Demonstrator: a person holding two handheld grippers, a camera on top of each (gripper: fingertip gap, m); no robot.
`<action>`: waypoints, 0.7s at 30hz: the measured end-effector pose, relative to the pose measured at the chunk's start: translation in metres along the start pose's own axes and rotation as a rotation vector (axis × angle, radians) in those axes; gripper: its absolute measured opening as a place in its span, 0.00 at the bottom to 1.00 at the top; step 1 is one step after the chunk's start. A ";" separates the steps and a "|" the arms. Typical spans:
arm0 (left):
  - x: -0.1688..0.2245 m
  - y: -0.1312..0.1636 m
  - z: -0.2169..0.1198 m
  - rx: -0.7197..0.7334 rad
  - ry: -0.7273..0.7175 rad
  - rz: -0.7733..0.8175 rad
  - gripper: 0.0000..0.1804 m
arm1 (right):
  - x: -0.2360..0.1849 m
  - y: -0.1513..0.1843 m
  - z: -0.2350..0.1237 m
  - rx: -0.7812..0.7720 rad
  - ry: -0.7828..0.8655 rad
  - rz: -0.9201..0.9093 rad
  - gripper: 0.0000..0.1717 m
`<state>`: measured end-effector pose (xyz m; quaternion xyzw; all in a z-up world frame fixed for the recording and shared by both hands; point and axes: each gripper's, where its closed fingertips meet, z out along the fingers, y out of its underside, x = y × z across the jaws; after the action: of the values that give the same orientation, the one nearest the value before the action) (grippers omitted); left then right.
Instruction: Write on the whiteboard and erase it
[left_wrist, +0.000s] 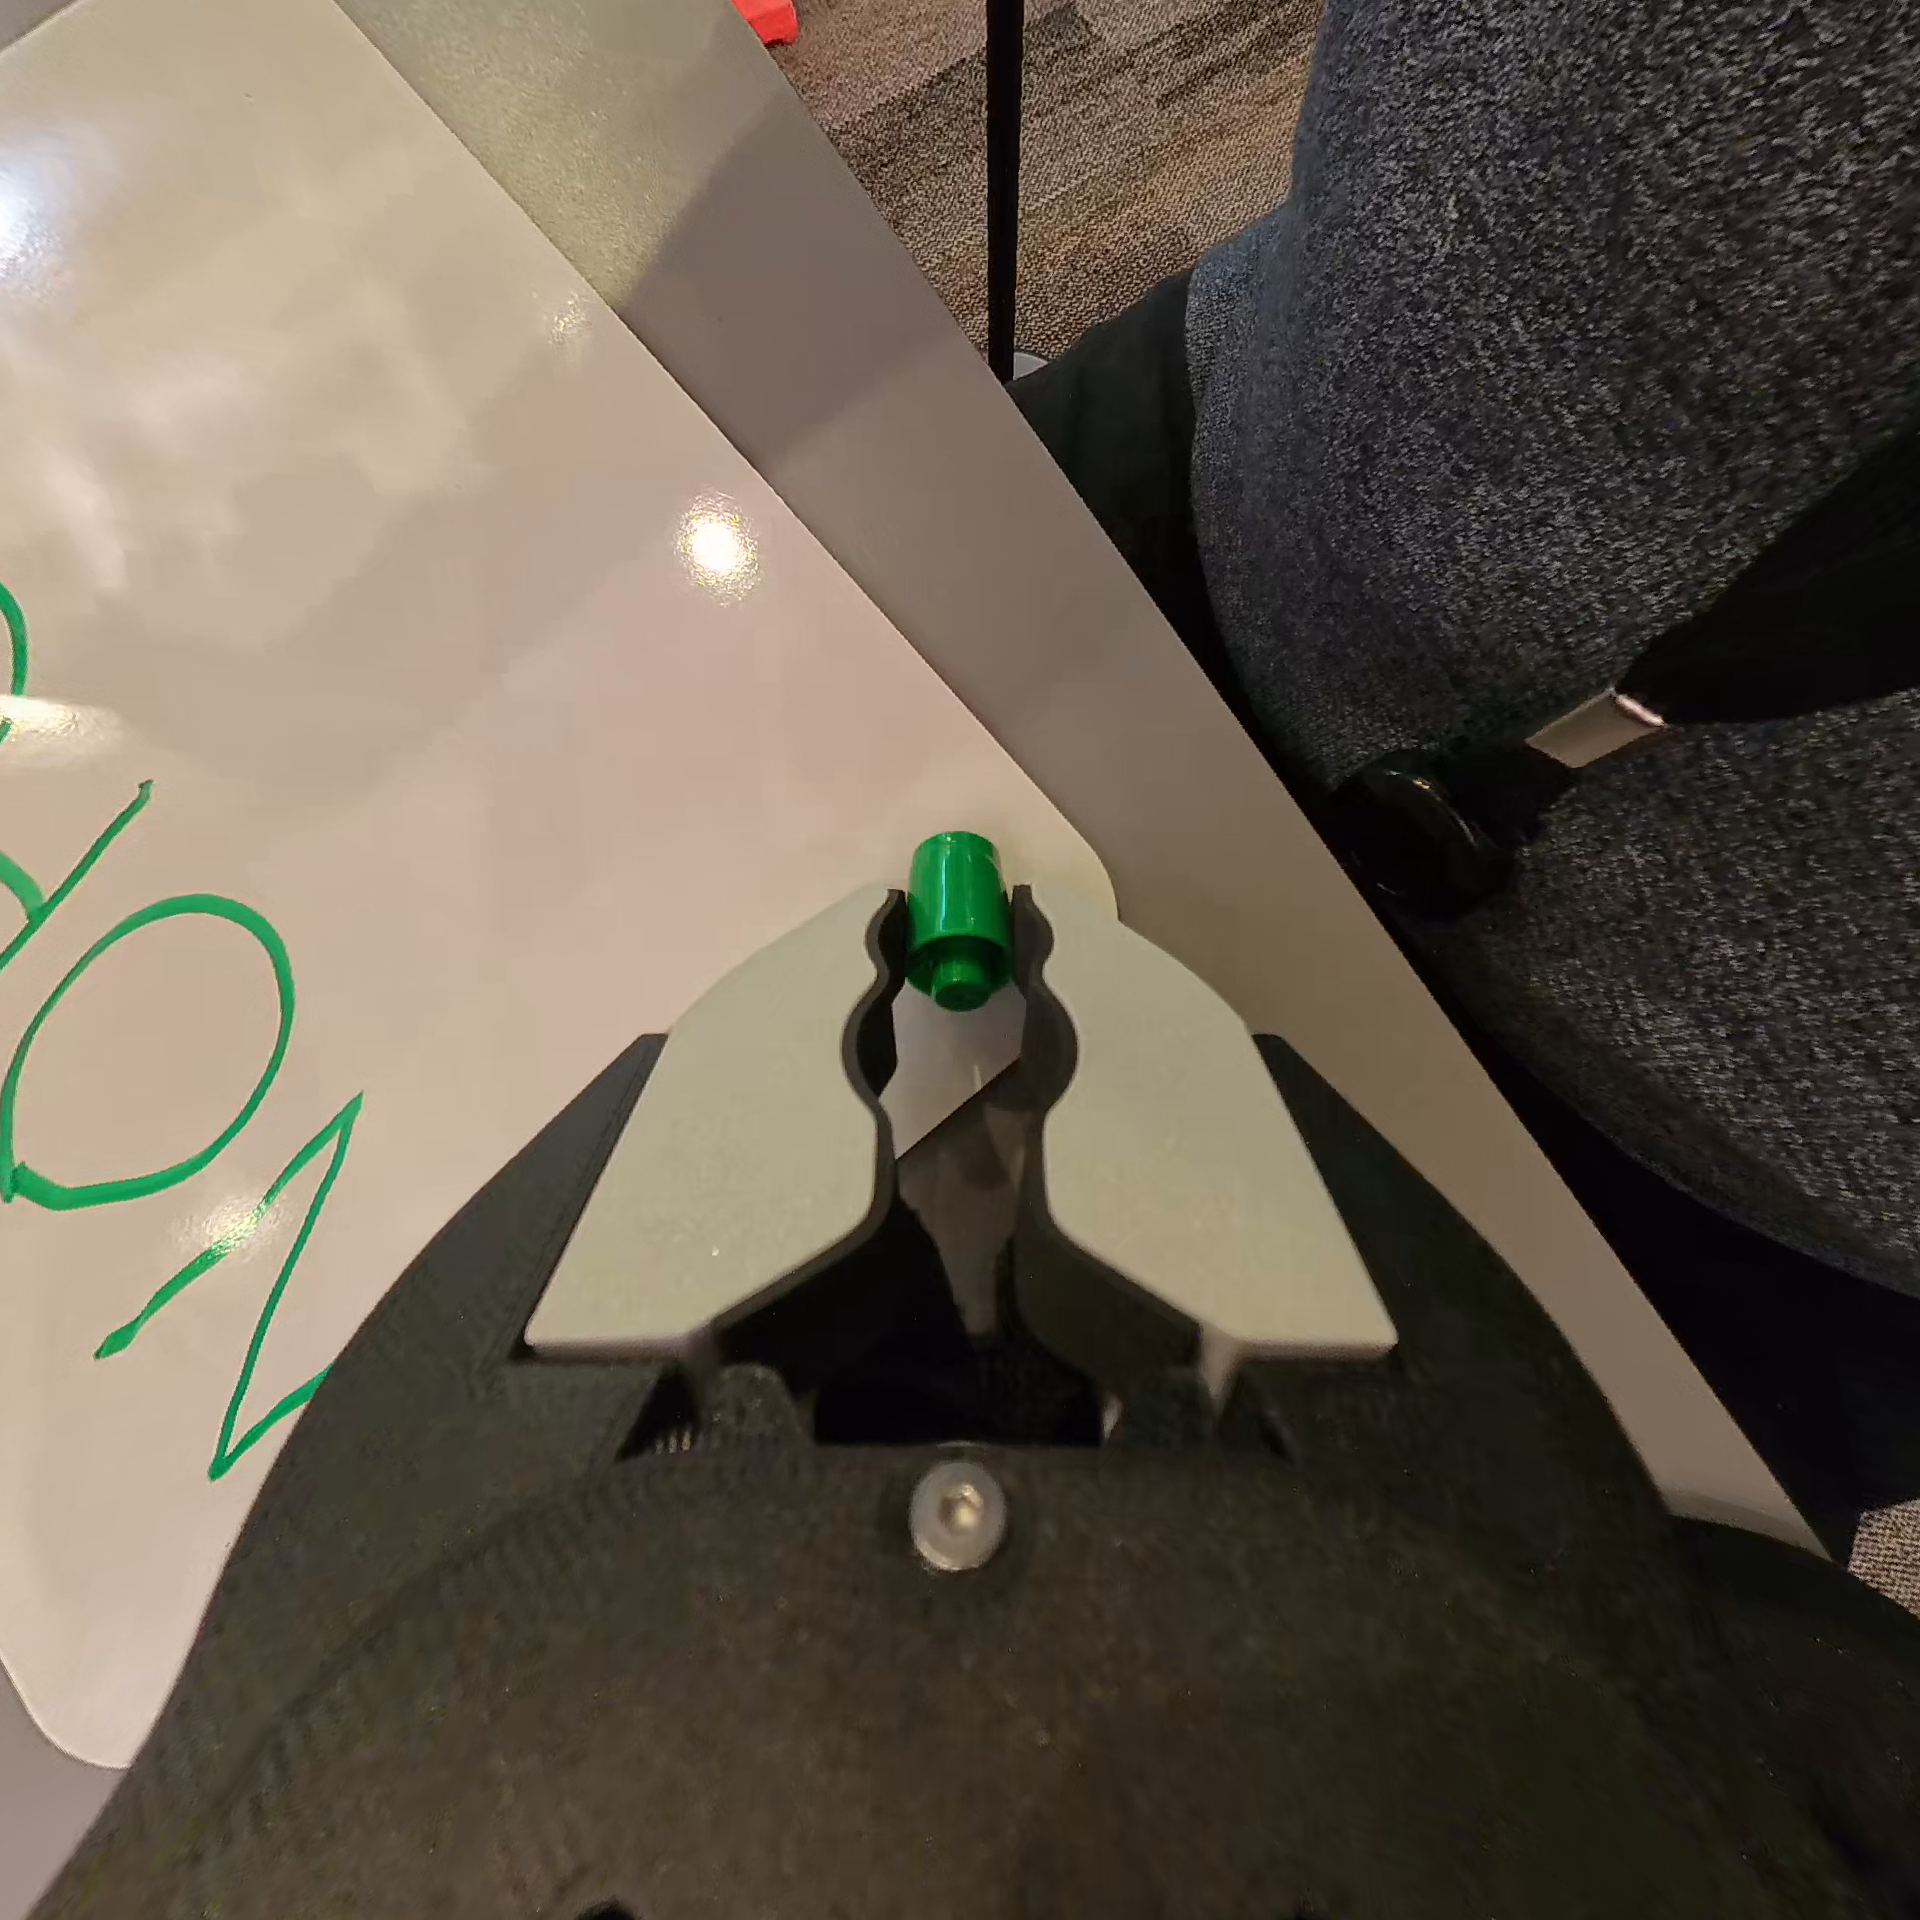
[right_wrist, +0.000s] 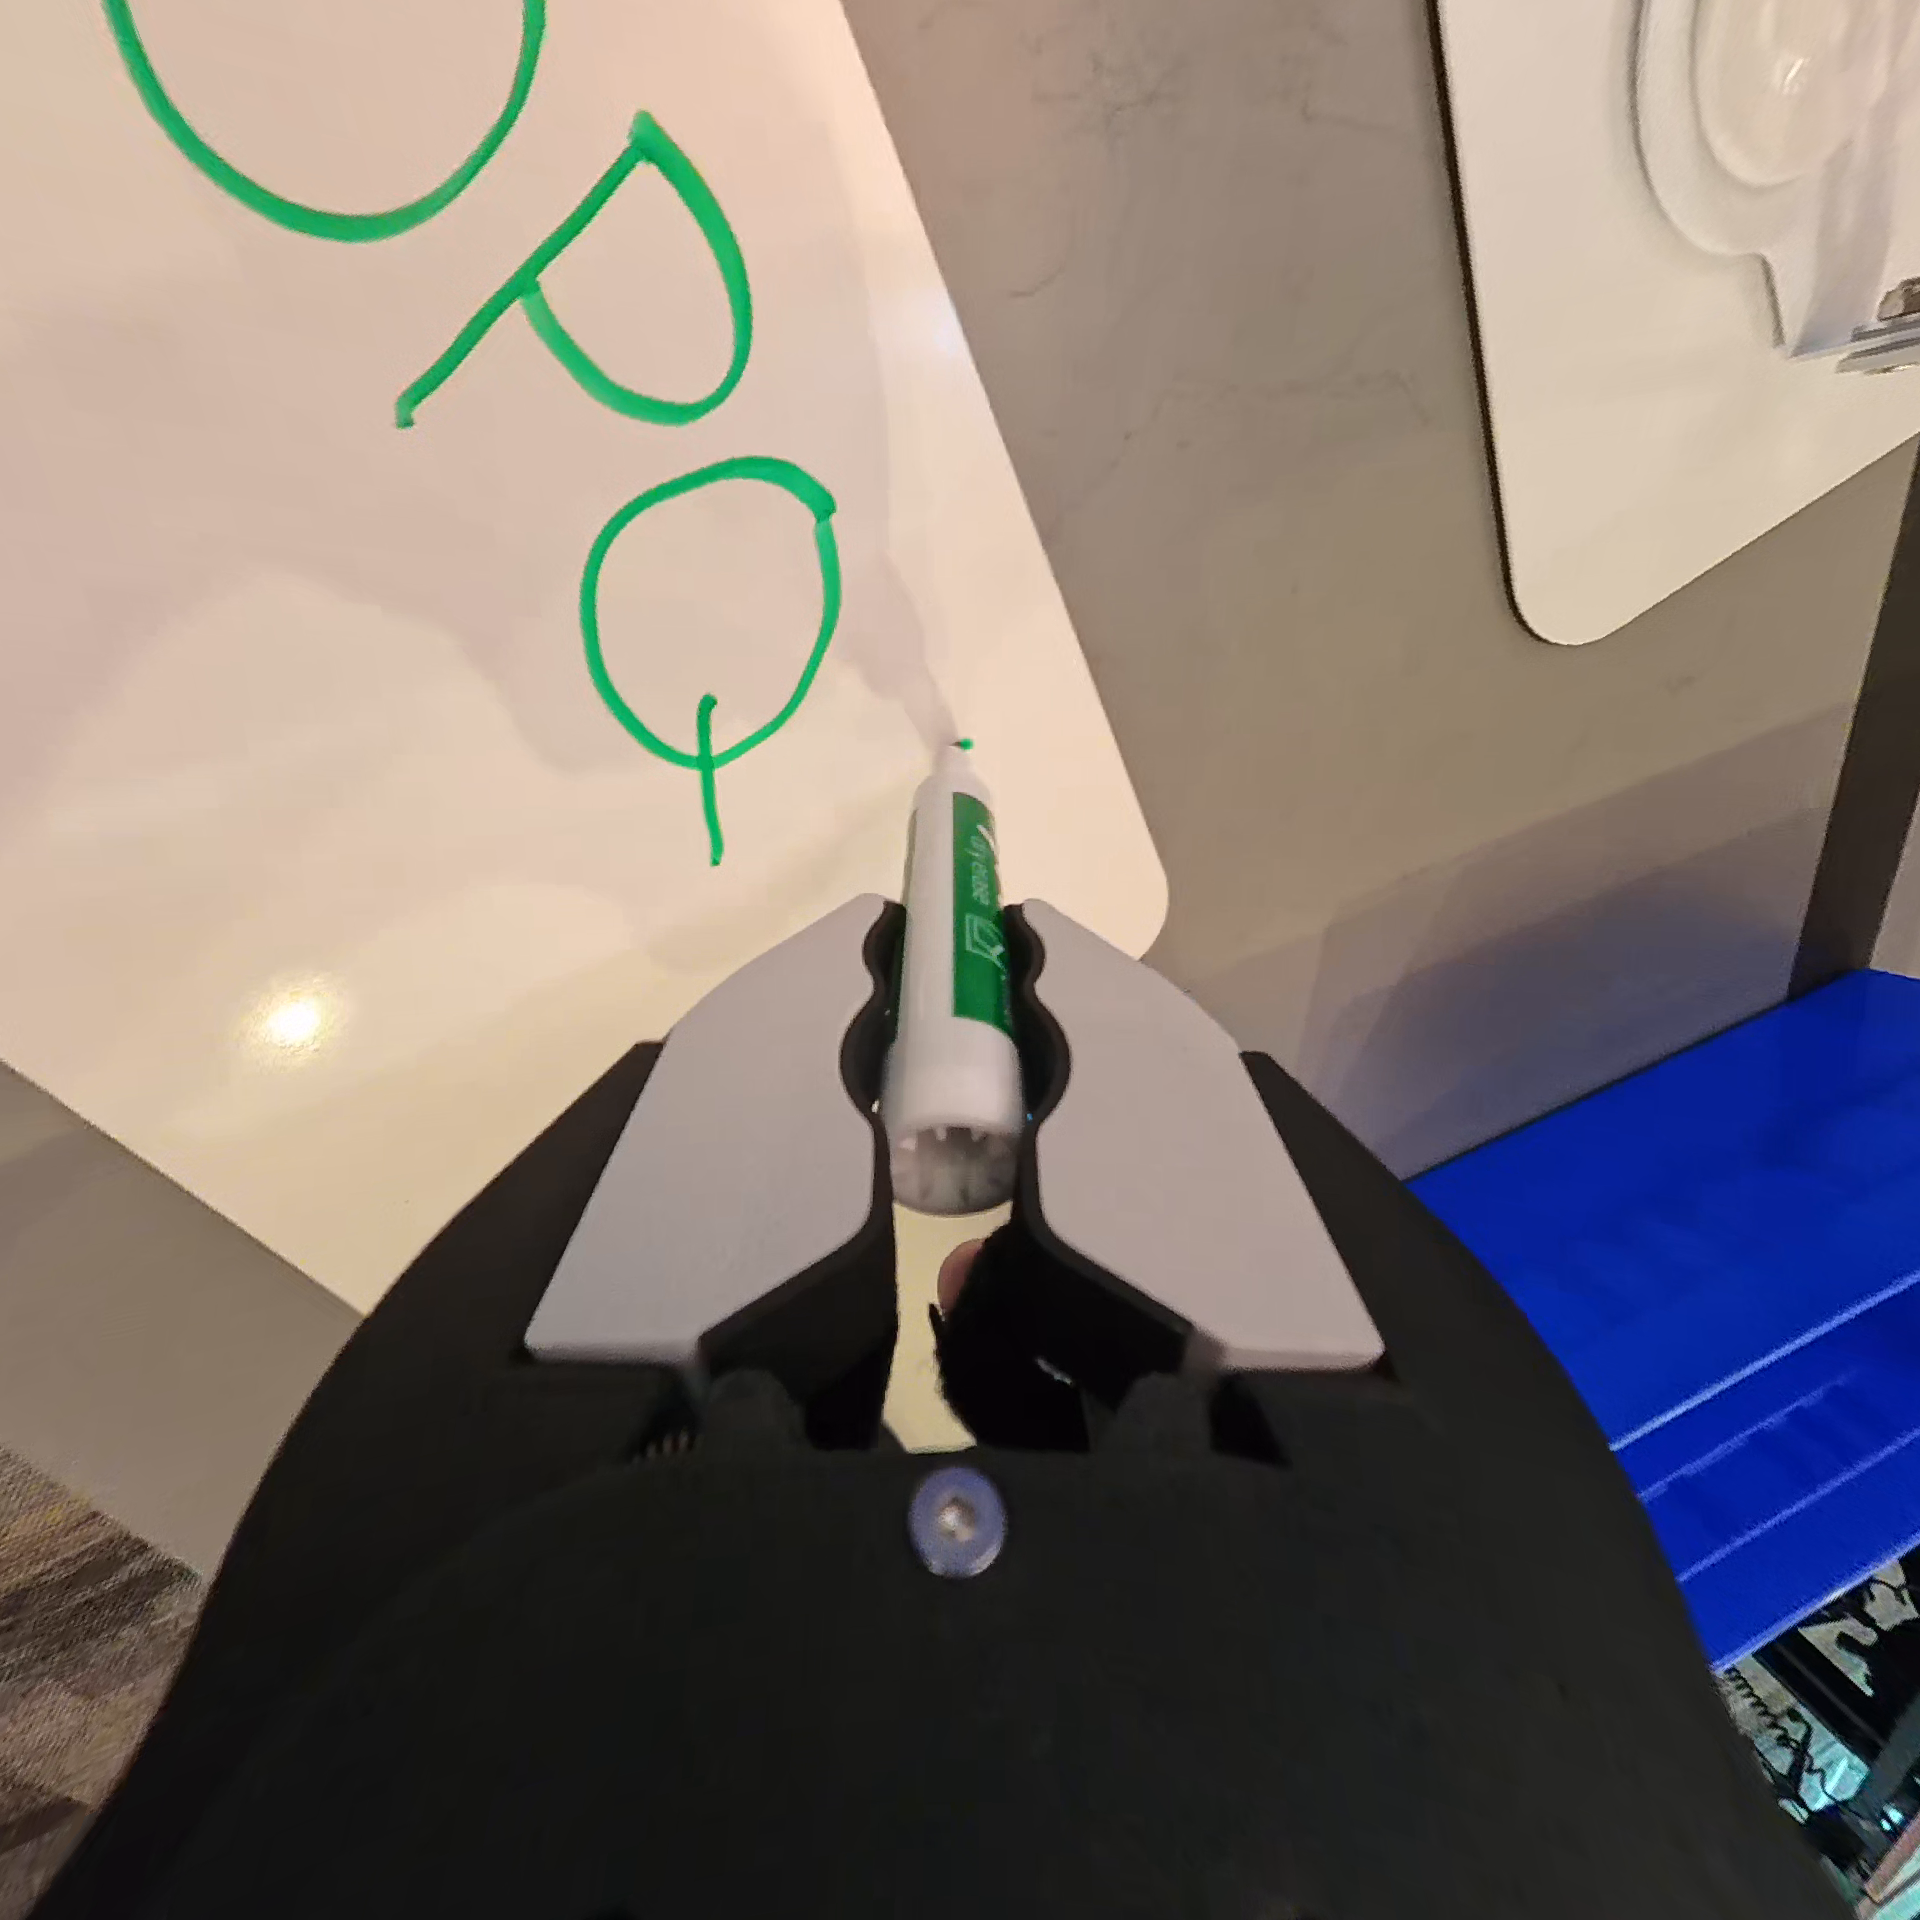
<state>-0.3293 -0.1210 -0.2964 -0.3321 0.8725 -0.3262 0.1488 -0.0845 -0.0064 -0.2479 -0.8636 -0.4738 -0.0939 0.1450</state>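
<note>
The right tool (right_wrist: 951, 914) is clamped on a green-and-white marker (right_wrist: 951, 997), both black pads pressing its barrel, the blunt end pointing back toward the camera and the tip down at the whiteboard (right_wrist: 312, 727), where a small green dot (right_wrist: 966, 744) marks what looks like the start of a fresh stroke just beside the last letter. The left tool (left_wrist: 956, 925) is closed on the marker's green cap (left_wrist: 954, 914), its pads squeezing the cap's sides above the board's near corner. The step in hand appears to be writing, so the job is best done by keeping the marker's angle steady, pressing only lightly so the tip glides, and pulling each stroke in one smooth run; little board is left on that side, so the next mark probably needs to stay small or move to clear space. The left tool would do well to keep the cap away from the wet ink and ready for recapping before erasing. Counted: two tools, one marker, one cap, one whiteboard in use on the grey surface (right_wrist: 1299, 520), and four green letters across both views. Farther out lie a second white board (right_wrist: 1621, 416), a blue bin (right_wrist: 1714, 1299), and a person in dark clothing (left_wrist: 1558, 416).
</note>
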 end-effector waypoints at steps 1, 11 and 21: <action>0.000 0.000 0.000 0.000 0.000 0.000 0.11 | -0.002 0.001 -0.001 -0.005 -0.003 -0.004 0.12; -0.001 0.000 0.000 0.000 0.001 0.000 0.11 | -0.041 0.030 -0.019 -0.040 -0.038 0.021 0.12; 0.000 0.000 -0.001 -0.002 0.001 0.001 0.11 | -0.017 0.008 -0.021 0.023 0.043 0.017 0.12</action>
<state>-0.3296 -0.1204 -0.2962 -0.3315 0.8730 -0.3254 0.1484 -0.0875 -0.0307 -0.2341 -0.8637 -0.4642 -0.1056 0.1657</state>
